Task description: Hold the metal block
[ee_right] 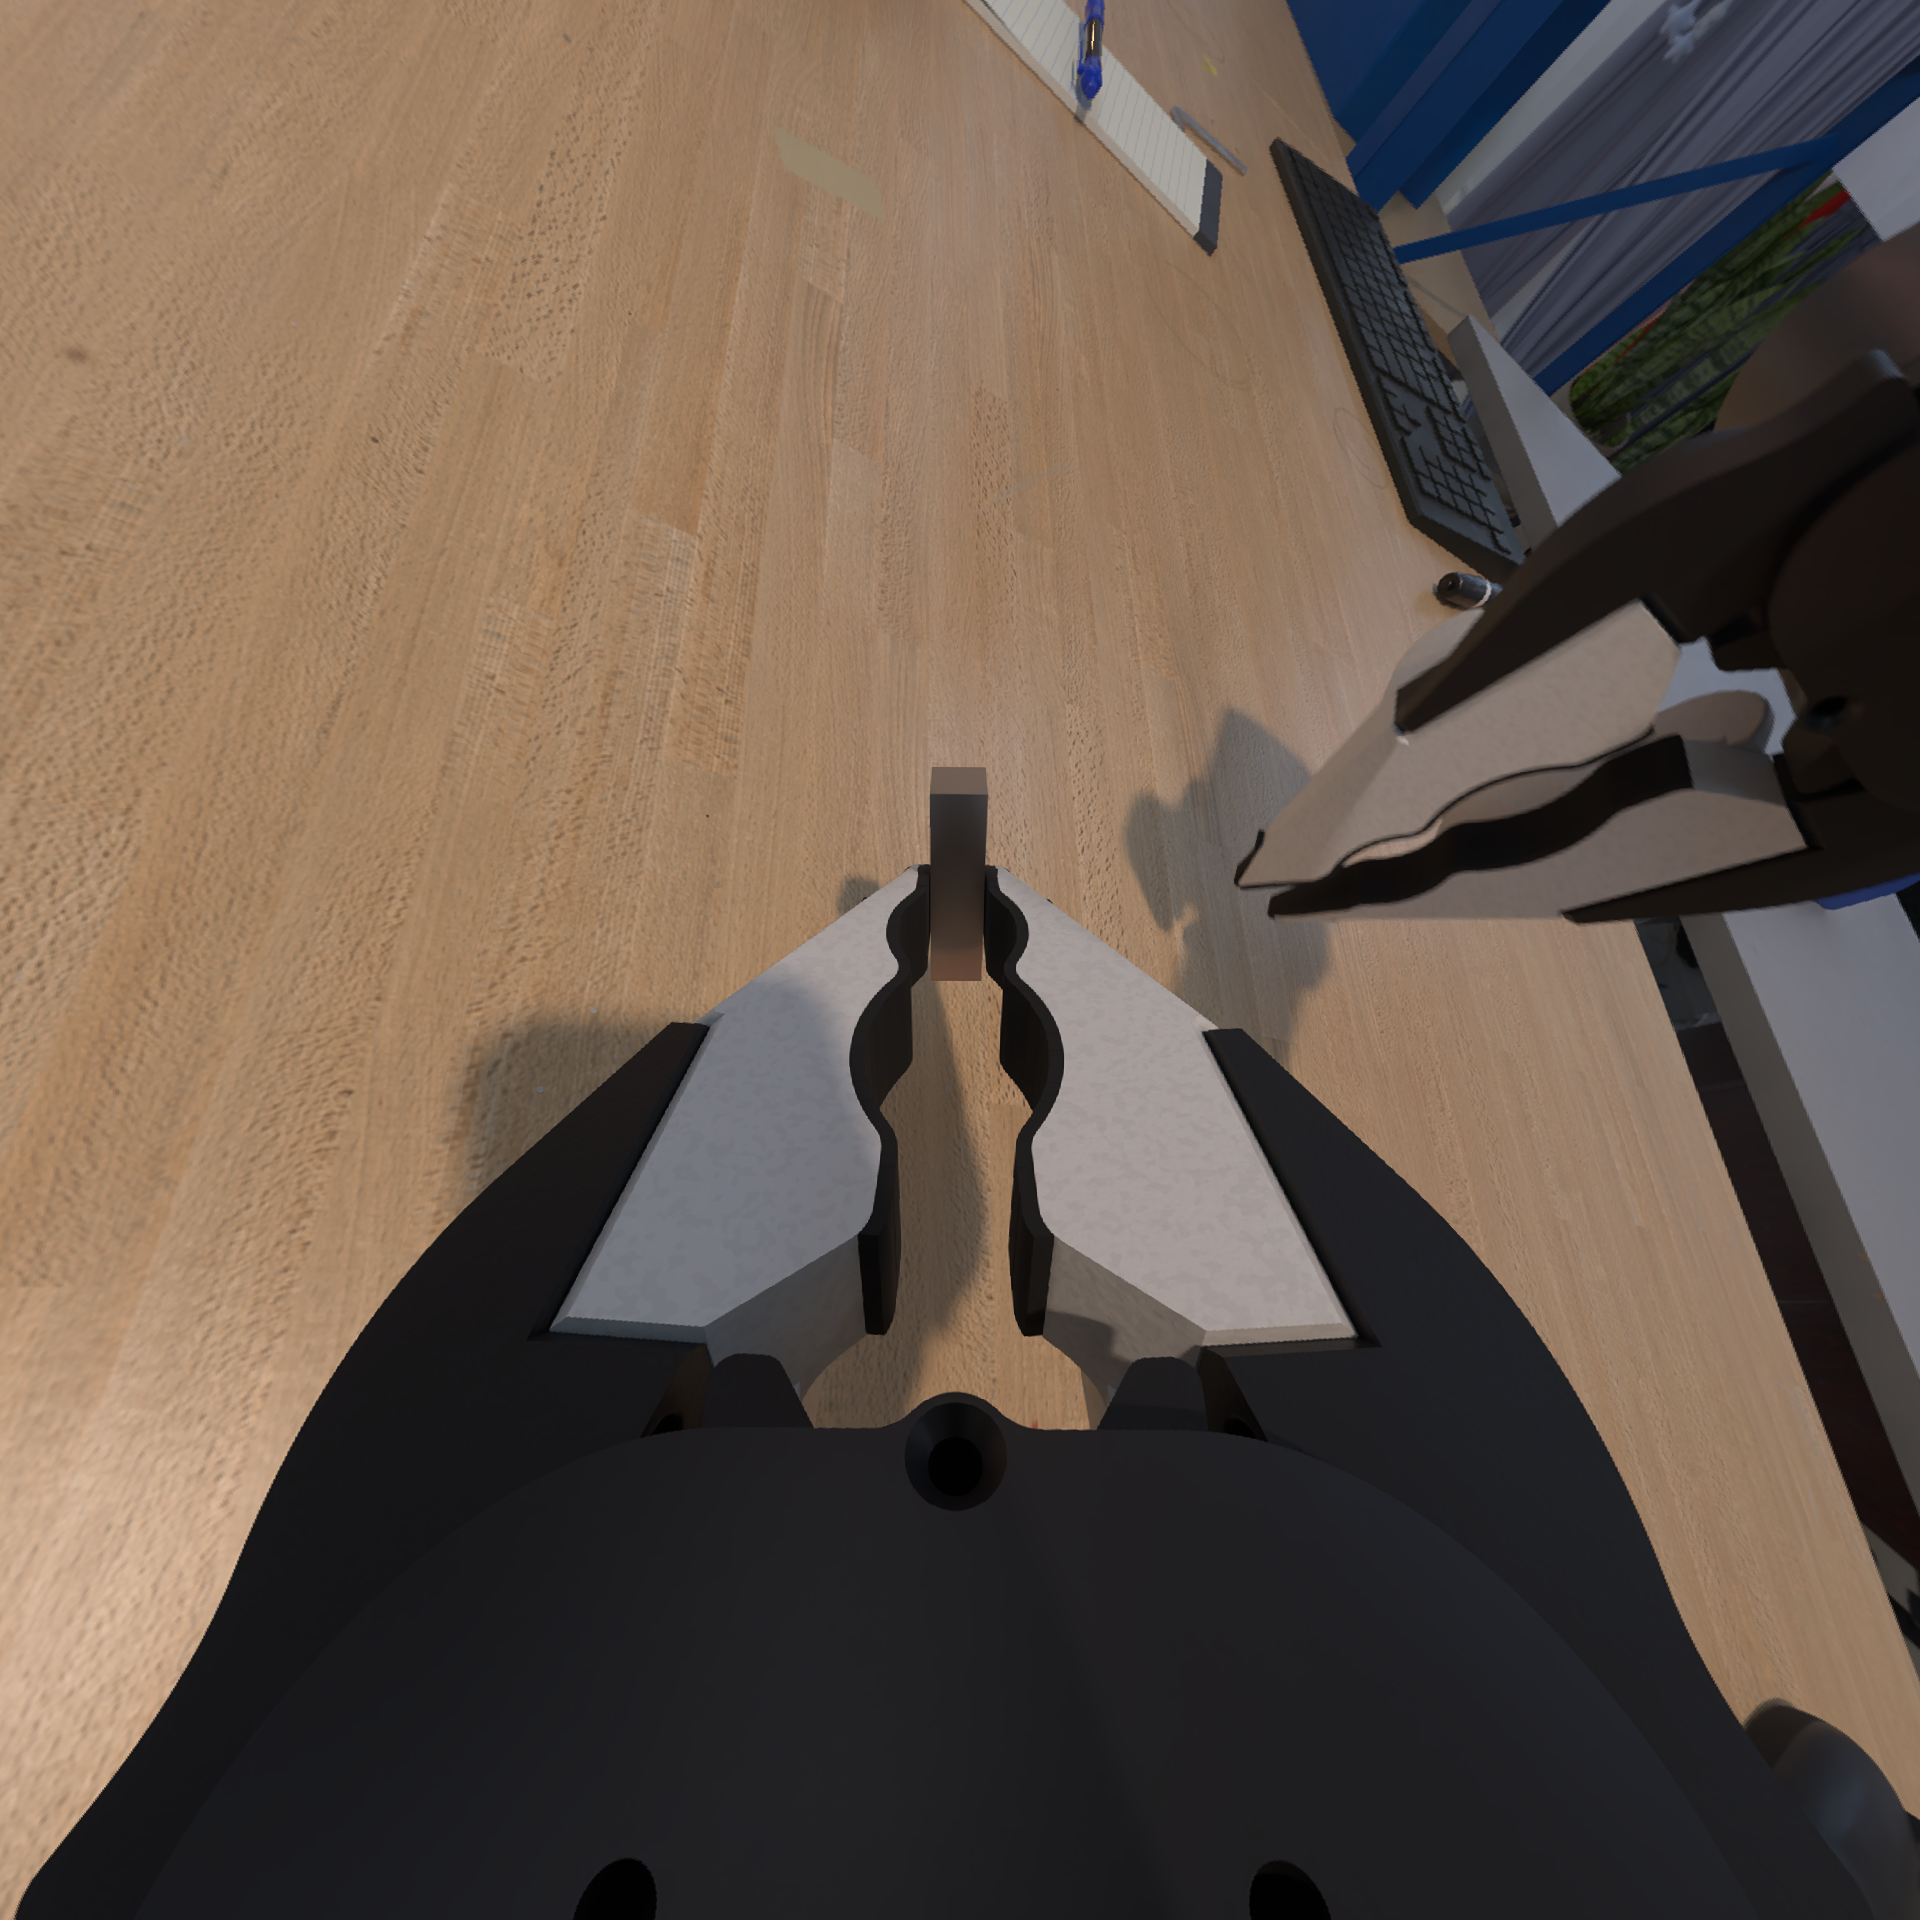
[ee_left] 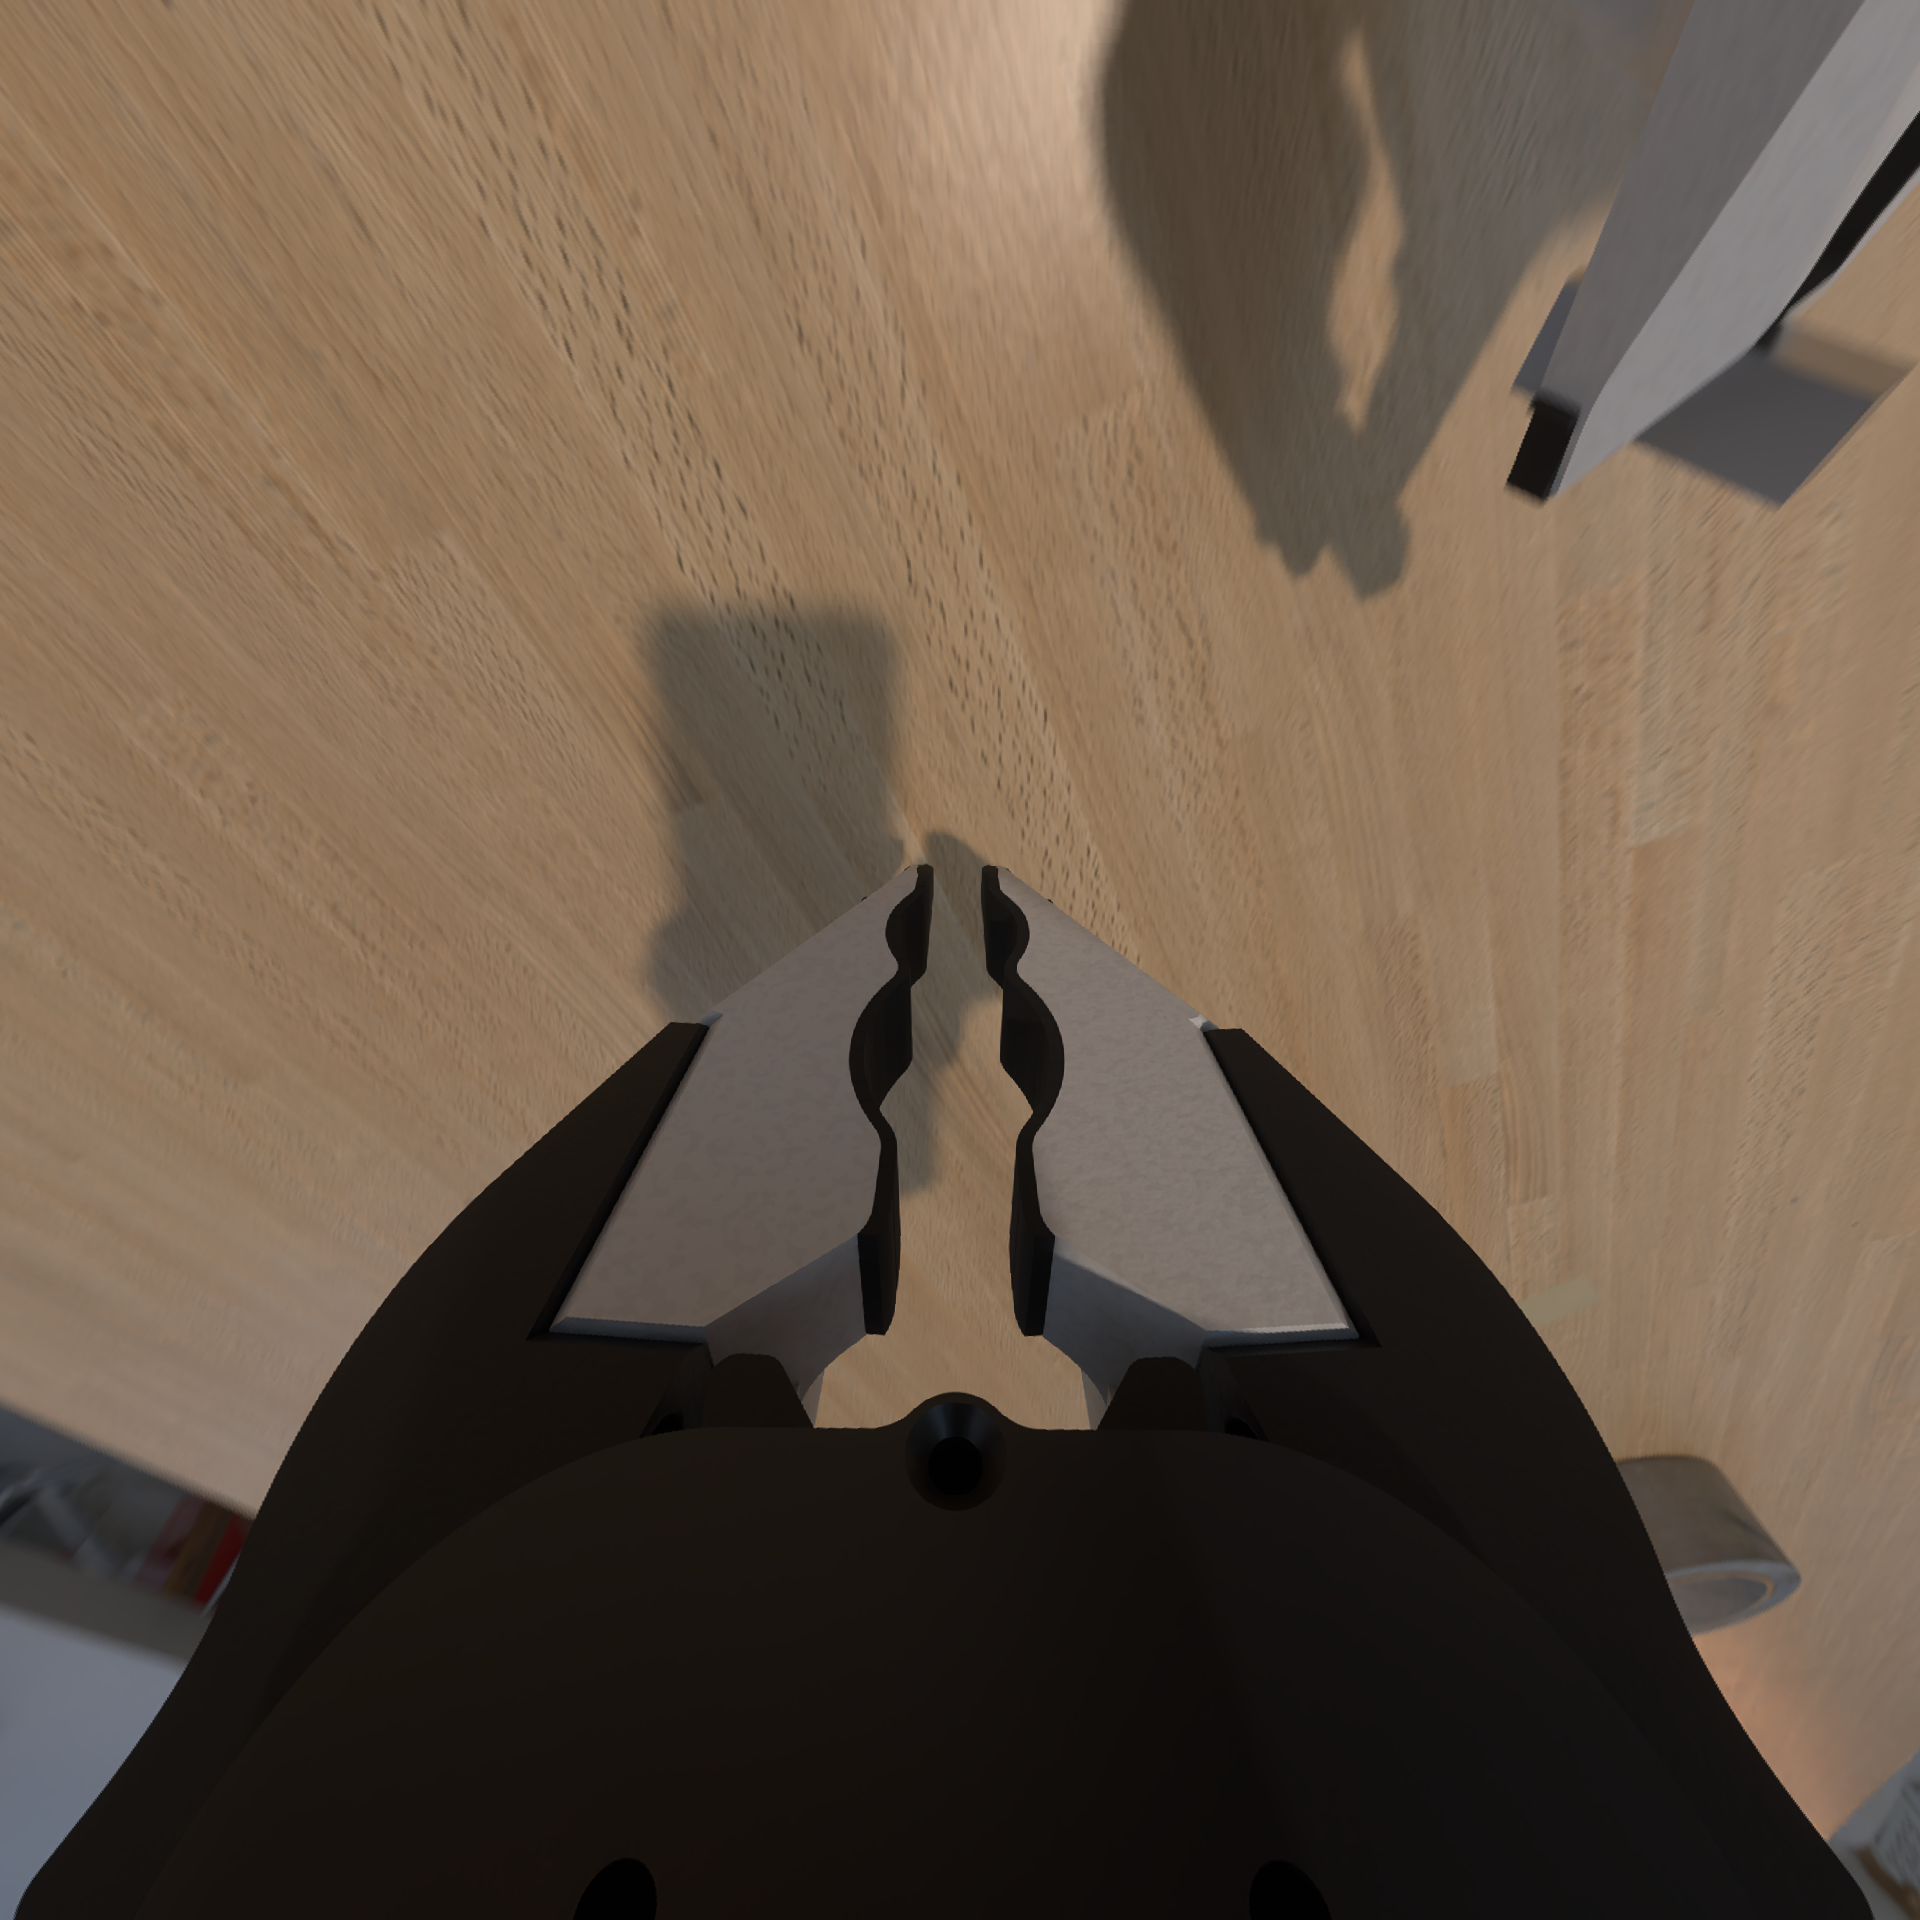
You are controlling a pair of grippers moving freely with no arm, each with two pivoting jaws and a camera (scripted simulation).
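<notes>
In the right wrist view my right gripper (ee_right: 957,883) is shut on the metal block (ee_right: 957,831), a small grey-brown slab held upright between the fingertips above the wooden table (ee_right: 520,520). The block sticks out past the tips. My left gripper (ee_left: 957,878) hangs low over the bare wood with its jaws drawn nearly together and nothing between them. It also shows in the right wrist view (ee_right: 1262,894), to the right of the block and apart from it. In the left wrist view the right gripper (ee_left: 1621,416) and the block (ee_left: 1735,436) show at the top right.
A black keyboard (ee_right: 1392,353), a lined notepad (ee_right: 1143,145) with a blue pen (ee_right: 1089,52) and a small dark cylinder (ee_right: 1460,590) lie along the table's far right side. A grey roll (ee_left: 1714,1548) sits near the left gripper. The table edge runs down the right.
</notes>
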